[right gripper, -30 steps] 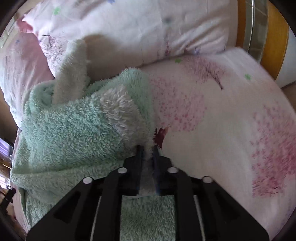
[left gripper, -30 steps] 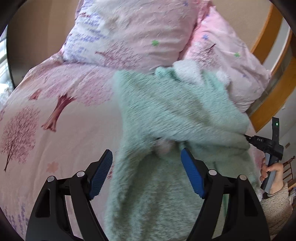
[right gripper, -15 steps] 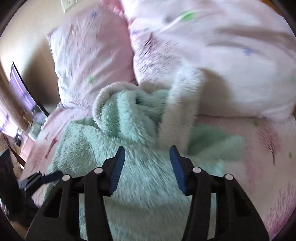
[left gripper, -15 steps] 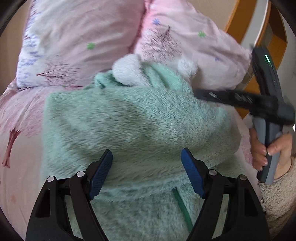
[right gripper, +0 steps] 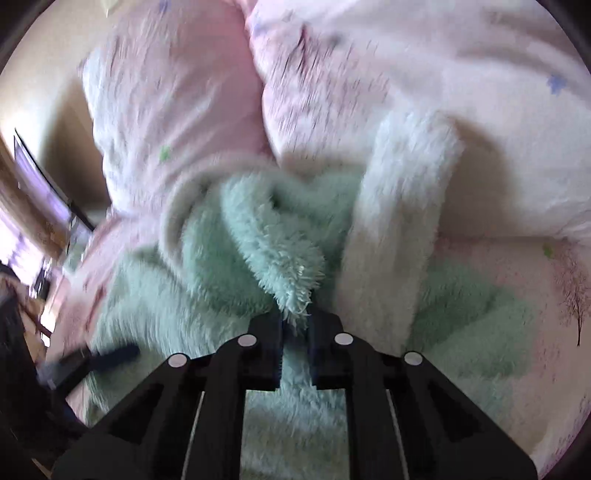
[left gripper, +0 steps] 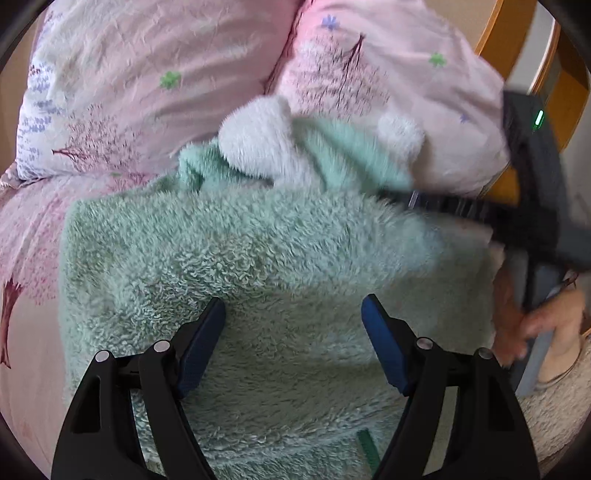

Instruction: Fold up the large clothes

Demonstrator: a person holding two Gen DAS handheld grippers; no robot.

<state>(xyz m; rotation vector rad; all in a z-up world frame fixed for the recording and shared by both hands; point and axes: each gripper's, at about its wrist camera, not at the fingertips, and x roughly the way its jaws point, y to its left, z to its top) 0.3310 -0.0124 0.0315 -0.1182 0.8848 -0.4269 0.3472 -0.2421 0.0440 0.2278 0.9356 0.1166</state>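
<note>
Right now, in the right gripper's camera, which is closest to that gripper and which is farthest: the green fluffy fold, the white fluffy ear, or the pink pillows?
1. The green fluffy fold: nearest, its tip pinched in the right gripper.
2. The white fluffy ear: next, standing just to the right of the fold.
3. The pink pillows: farthest, along the top behind both.

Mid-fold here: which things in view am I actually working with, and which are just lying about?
In the job:
- mint fleece garment, white ear-like trim, lying on the bed
- right tongs, shut on a tuft of the garment, having just closed
- left tongs, open over the garment

Lying about:
- two pink tree-print pillows
- matching bedsheet
- wooden headboard
</note>
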